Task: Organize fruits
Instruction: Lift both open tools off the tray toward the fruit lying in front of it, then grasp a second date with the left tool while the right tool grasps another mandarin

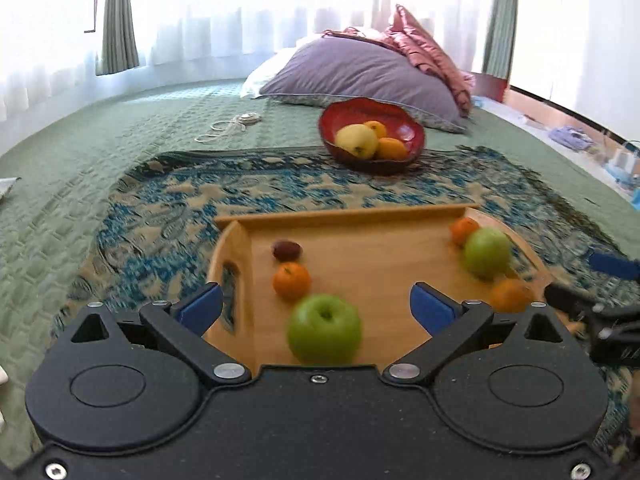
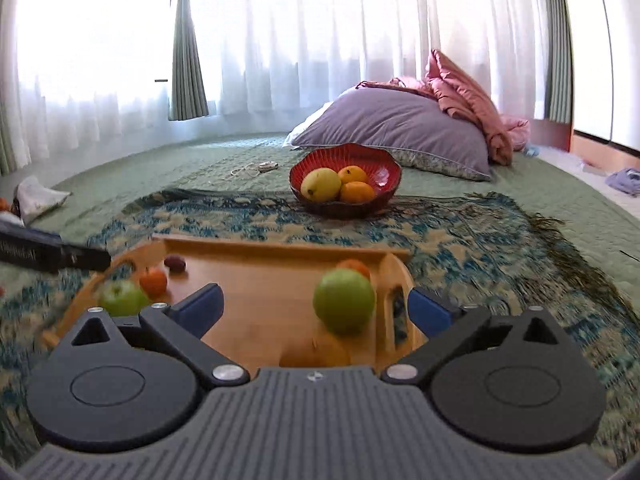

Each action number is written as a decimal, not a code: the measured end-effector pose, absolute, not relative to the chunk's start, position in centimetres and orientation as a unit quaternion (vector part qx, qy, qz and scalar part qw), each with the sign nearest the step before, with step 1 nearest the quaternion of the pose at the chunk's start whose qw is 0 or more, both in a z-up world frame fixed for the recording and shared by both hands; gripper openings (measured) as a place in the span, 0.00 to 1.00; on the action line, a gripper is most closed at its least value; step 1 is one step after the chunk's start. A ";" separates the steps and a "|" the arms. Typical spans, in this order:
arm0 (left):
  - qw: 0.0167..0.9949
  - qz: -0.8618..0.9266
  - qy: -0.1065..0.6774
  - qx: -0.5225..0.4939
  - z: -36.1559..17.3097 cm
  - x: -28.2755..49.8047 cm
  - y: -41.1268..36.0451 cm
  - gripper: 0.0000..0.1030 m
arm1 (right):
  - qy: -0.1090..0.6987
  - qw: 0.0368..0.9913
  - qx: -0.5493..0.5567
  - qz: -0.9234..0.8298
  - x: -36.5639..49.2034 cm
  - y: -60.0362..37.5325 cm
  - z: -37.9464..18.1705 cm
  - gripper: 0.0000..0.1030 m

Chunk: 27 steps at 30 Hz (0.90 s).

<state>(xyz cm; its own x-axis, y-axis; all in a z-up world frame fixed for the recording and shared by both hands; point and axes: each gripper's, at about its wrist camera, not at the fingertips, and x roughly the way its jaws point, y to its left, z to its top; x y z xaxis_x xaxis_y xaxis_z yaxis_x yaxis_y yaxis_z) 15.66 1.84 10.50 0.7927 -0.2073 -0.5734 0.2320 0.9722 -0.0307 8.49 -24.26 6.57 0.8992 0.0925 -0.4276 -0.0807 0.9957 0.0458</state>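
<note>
No writing can be read. The left gripper [image 1: 316,304] and the right gripper [image 2: 316,304] both stand wide open over the wooden tray [image 1: 360,216], holding nothing.

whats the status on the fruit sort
Both jaws open, empty. Six fruits loose on wooden tray, three in red bowl. Path to bowl clear.

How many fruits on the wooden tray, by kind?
Green apples: 2
Oranges: 3
Dark red plum-like fruit: 1
Total: 6
</note>
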 end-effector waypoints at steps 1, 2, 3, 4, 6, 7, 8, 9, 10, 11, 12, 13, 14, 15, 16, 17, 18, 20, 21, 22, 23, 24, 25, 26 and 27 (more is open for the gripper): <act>0.946 -0.121 0.299 0.021 10.3 15.0 1.7 0.98 | 0.218 0.975 0.012 0.041 7.7 -24.2 6.1 1.00; 0.947 -0.124 0.296 0.023 10.1 14.3 1.6 0.98 | 0.216 0.976 0.012 0.037 6.9 -24.1 5.6 1.00; 0.948 -0.125 0.293 0.024 9.9 13.6 1.4 0.99 | 0.215 0.976 0.015 0.035 6.2 -24.1 5.2 1.00; 0.948 -0.128 0.291 0.027 9.7 13.0 1.2 0.99 | 0.213 0.976 0.016 0.035 5.7 -24.0 4.8 1.00; 0.947 -0.135 0.289 0.033 9.2 11.8 0.7 0.99 | 0.205 0.978 0.013 0.030 4.2 -23.7 3.9 1.00; 0.947 -0.137 0.289 0.036 9.0 11.3 0.5 0.99 | 0.201 0.979 0.005 0.026 3.5 -23.4 3.5 1.00; 0.946 -0.140 0.291 0.039 8.7 10.8 0.3 0.99 | 0.198 0.980 -0.005 0.024 3.0 -23.0 3.1 1.00; 0.945 -0.144 0.292 0.041 8.5 10.3 0.1 0.99 | 0.196 0.980 -0.015 0.024 2.4 -22.7 2.7 1.00; 0.943 -0.149 0.293 0.042 8.3 9.9 -0.1 0.99 | 0.195 0.980 -0.021 0.027 1.9 -22.4 2.4 1.00; 0.942 -0.155 0.295 0.042 8.1 9.5 -0.3 0.99 | 0.195 0.980 -0.024 0.033 1.5 -22.2 2.2 1.00; 0.940 -0.160 0.298 0.043 7.9 9.3 -0.4 0.99 | 0.196 0.979 -0.026 0.041 0.9 -21.9 1.8 1.00; 0.938 -0.165 0.302 0.042 7.7 9.0 -0.6 0.99 | 0.198 0.978 -0.026 0.052 0.5 -21.7 1.6 1.00; 0.934 -0.171 0.310 0.040 7.5 8.9 -0.7 0.99 | 0.202 0.977 -0.027 0.064 0.3 -21.5 1.3 1.00; 0.930 -0.177 0.320 0.037 7.3 8.9 -0.8 0.99 | 0.206 0.975 -0.029 0.076 0.0 -21.1 1.0 1.00; 0.926 -0.183 0.329 0.033 7.0 8.9 -1.0 0.99 | 0.209 0.974 -0.036 0.084 -0.2 -20.7 0.6 1.00; 0.922 -0.189 0.337 0.028 6.8 8.9 -1.2 0.98 | 0.212 0.973 -0.043 0.086 -0.2 -20.3 0.3 1.00; 0.919 -0.193 0.342 0.024 6.7 8.9 -1.2 0.96 | 0.214 0.972 -0.051 0.086 -0.2 -19.9 0.0 1.00; 0.915 -0.196 0.353 0.018 6.2 9.0 -1.5 0.91 | 0.214 0.971 -0.062 0.086 -0.2 -19.2 -0.5 1.00; 0.913 -0.196 0.357 0.016 6.1 9.1 -1.5 0.88 | 0.213 0.971 -0.068 0.086 -0.2 -19.0 -0.6 1.00; 0.912 -0.196 0.360 0.014 5.9 9.2 -1.7 0.84 | 0.212 0.971 -0.073 0.085 -0.2 -18.8 -0.7 1.00; 0.910 -0.197 0.364 0.013 5.7 9.3 -1.9 0.82 | 0.212 0.970 -0.077 0.088 -0.2 -18.8 -0.9 1.00; 0.908 -0.200 0.368 0.010 5.6 9.4 -2.0 0.77 | 0.214 0.969 -0.078 0.092 -0.2 -18.8 -1.0 1.00; 0.905 -0.204 0.373 0.006 5.5 9.6 -2.1 0.70 | 0.217 0.968 -0.078 0.095 -0.2 -18.8 -1.1 1.00; 0.902 -0.207 0.378 0.003 5.4 9.7 -2.3 0.68 | 0.220 0.967 -0.077 0.097 -0.1 -18.8 -1.2 1.00; 0.899 -0.211 0.384 0.000 5.3 10.0 -2.5 0.64 | 0.225 0.966 -0.075 0.100 0.0 -18.8 -1.3 1.00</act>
